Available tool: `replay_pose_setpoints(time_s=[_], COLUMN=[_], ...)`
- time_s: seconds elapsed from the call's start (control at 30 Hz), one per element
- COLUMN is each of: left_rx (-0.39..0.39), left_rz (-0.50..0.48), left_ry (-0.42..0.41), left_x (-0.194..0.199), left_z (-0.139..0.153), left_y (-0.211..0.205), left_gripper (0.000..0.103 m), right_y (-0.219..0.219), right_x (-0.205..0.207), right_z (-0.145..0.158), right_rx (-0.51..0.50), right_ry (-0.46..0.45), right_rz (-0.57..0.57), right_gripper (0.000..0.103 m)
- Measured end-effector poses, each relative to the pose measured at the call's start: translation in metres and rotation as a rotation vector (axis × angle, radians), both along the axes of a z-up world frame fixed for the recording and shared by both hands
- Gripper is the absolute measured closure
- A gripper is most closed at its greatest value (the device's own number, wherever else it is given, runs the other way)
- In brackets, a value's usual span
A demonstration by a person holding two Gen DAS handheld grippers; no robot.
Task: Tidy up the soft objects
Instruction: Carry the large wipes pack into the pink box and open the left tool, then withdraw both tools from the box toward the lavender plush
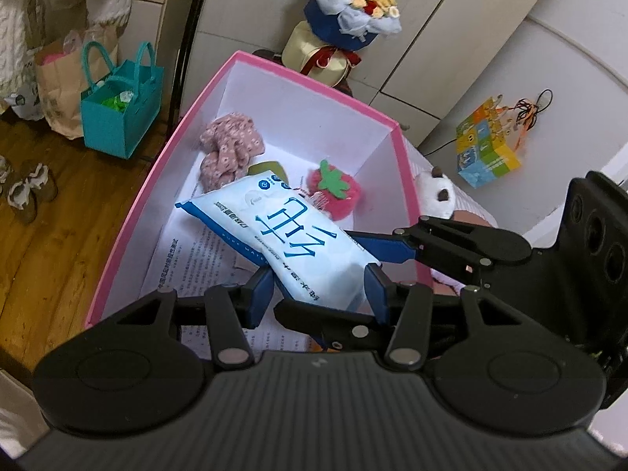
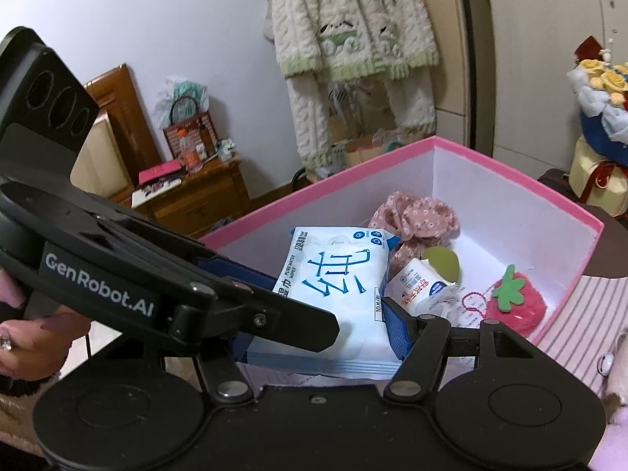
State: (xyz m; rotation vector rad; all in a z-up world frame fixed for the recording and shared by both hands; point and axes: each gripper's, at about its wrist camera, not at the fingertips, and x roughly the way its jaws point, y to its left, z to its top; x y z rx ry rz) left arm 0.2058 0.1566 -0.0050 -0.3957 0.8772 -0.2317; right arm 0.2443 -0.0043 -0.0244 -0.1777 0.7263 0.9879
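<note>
Both grippers meet at one wipes pack [image 1: 290,241], which hangs tilted over the open pink box [image 1: 314,86], its far end dipping toward the box floor. From the left wrist view, the left gripper [image 1: 320,288] has its blue fingers [image 1: 259,294] set on either side of the pack's near end, pressing it between them. The right gripper [image 1: 386,245] reaches in from the side, one blue finger lying against the pack's edge. From the right wrist view, the right gripper [image 2: 325,325] has the pack [image 2: 337,274] between its fingers, jaws closed in on it, though the left gripper's body [image 2: 176,290] crosses in front and hides one finger, so that grip looks firm rather than certain.

Inside the box lie a pink floral cloth [image 1: 229,149], a strawberry plush [image 1: 333,192], a smaller tissue pack [image 2: 422,288] and printed paper [image 1: 196,263] on the floor. A white plush [image 1: 435,194] sits just outside the box's wall.
</note>
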Motion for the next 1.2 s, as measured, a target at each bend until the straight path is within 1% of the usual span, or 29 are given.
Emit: replay_pose_setpoints(time_s=[0.07, 0.13, 0.17, 0.2, 0.23, 0.27, 0.3, 0.4, 0.5, 0.6, 0.7, 0.83, 1.0, 1.2], left_rx=[0.013, 0.041, 0.086, 0.136, 0.167, 0.193, 0.197, 0.155, 0.163, 0.166, 0.163, 0.157, 0.143, 0.139], left_rz=[-0.003, -0.014, -0.030, -0.024, -0.003, 0.006, 0.003, -0.004, 0.003, -0.005, -0.026, -0.071, -0.144, -0.244], left_ry=[0.009, 0.010, -0.009, -0.040, -0.065, -0.088, -0.101, -0.121, -0.171, -0.217, -0.256, -0.301, -0.344, -0.376], left_x=[0.003, 0.005, 0.004, 0.000, -0.005, -0.009, -0.013, -0.021, -0.036, -0.049, -0.065, -0.085, -0.110, -0.130], left_z=[-0.002, -0.004, -0.004, -0.003, -0.002, -0.001, 0.001, 0.010, 0.023, 0.036, 0.047, 0.060, 0.072, 0.084], left_y=[0.000, -0.002, -0.004, -0.006, -0.006, -0.007, -0.007, -0.005, -0.005, -0.007, -0.014, -0.024, -0.043, -0.070], left_gripper=[0.055, 0.055, 0.054, 0.054, 0.054, 0.053, 0.053, 0.053, 0.052, 0.052, 0.051, 0.051, 0.049, 0.048], right_y=[0.003, 0.006, 0.009, 0.011, 0.012, 0.011, 0.010, 0.003, -0.007, -0.024, -0.043, -0.068, -0.098, -0.140], right_x=[0.003, 0.005, 0.006, 0.006, 0.004, 0.001, -0.001, -0.006, -0.014, -0.024, -0.038, -0.063, -0.092, -0.126], right_z=[-0.003, -0.006, -0.008, -0.010, -0.010, -0.009, -0.008, -0.003, 0.001, 0.011, 0.023, 0.039, 0.054, 0.063], right_rx=[-0.015, -0.033, -0.050, -0.075, -0.090, -0.093, -0.089, -0.076, -0.066, -0.023, 0.014, 0.039, 0.041, 0.047], right_ry=[0.005, 0.011, 0.014, 0.011, -0.003, -0.023, -0.029, -0.032, -0.047, -0.043, -0.062, -0.110, -0.181, -0.234], right_rz=[0.012, 0.022, 0.023, 0.021, 0.014, 0.006, 0.010, 0.015, -0.008, -0.029, -0.057, -0.093, -0.149, -0.211], right_gripper=[0.032, 0.031, 0.031, 0.031, 0.031, 0.031, 0.031, 0.031, 0.031, 0.031, 0.031, 0.031, 0.031, 0.030])
